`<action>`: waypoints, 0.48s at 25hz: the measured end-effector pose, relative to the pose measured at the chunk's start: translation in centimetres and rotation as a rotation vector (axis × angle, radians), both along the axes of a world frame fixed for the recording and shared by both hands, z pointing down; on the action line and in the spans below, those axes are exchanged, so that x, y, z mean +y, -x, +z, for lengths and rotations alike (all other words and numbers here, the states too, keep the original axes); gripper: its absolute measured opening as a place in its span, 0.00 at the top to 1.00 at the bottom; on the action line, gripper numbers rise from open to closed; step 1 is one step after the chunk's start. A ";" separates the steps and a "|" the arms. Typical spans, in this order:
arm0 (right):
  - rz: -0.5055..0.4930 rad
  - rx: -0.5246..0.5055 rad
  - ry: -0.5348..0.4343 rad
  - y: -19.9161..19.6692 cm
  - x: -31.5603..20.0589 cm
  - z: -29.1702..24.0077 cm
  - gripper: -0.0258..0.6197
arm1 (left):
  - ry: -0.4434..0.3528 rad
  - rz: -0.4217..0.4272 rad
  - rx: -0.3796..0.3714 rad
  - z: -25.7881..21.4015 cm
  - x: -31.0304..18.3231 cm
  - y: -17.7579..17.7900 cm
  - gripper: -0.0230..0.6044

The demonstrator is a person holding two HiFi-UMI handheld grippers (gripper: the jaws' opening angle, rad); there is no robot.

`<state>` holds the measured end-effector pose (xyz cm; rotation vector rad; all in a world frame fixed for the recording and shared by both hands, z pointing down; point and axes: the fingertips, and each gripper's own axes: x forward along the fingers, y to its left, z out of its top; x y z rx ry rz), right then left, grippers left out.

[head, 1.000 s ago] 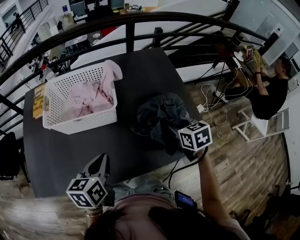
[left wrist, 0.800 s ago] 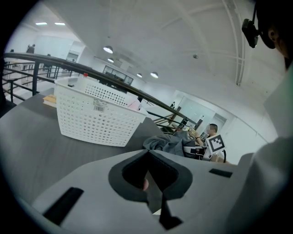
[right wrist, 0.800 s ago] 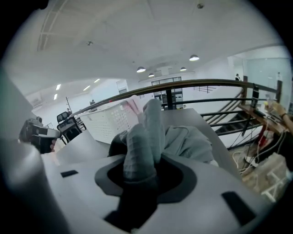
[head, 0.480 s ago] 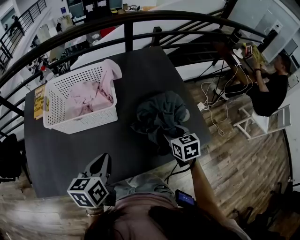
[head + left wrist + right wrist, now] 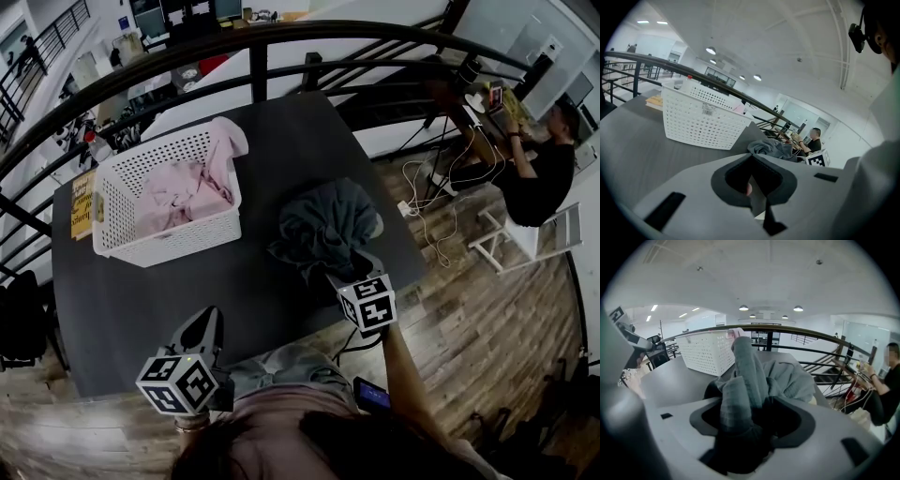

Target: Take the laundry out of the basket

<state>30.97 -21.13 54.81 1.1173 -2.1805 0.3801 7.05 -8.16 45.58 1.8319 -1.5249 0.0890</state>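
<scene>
The white perforated plastic basket (image 5: 178,239) stands on the dark rectangular table (image 5: 141,300), with its long axis running left to right across the head view. The crumpled pink laundry (image 5: 183,192) lies inside it, and 1 piece is draped over the rim at the far right corner. The crumpled grey garment (image 5: 323,225) lies on the table to the right of the basket, well apart from it, with its long axis running from the near table edge away from the person.

The right gripper (image 5: 345,274) is positioned at the near end of the grey garment. Its jaws have just been opening; 1 upright fold of the garment is seen between them, pointing toward the basket. This fold is shown only in the right gripper view.

The left gripper (image 5: 201,323) is held in front of the basket, near the table edge, jaws together and empty. In its view only the basket's outer wall is presented; the contents are shown in the head view.
</scene>
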 end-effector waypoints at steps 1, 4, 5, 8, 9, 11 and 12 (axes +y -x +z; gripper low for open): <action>0.002 0.010 -0.005 0.1 0.2 -0.2 0.52 | 0.001 0.004 0.000 -0.1 0.0 0.2 0.96; 0.008 0.022 -0.012 0.5 0.8 -0.9 0.52 | 0.000 0.021 0.002 -0.3 0.1 0.7 0.96; 0.013 0.018 -0.015 0.7 1.0 -1.2 0.52 | -0.001 0.027 0.004 -0.4 0.1 0.9 0.96; 0.043 0.015 -0.027 1.1 1.8 -2.3 0.52 | 0.000 0.046 0.010 -0.5 0.2 1.7 0.96; 0.054 0.020 -0.030 1.1 2.1 -2.5 0.52 | 0.000 0.054 0.010 -0.5 0.2 1.9 0.96; 0.073 0.028 -0.032 1.4 2.5 -2.8 0.52 | -0.002 0.071 0.006 -0.8 0.0 2.5 0.96; 0.081 0.030 -0.032 1.6 2.8 -2.9 0.52 | -0.003 0.078 0.001 -1.0 0.0 2.9 0.96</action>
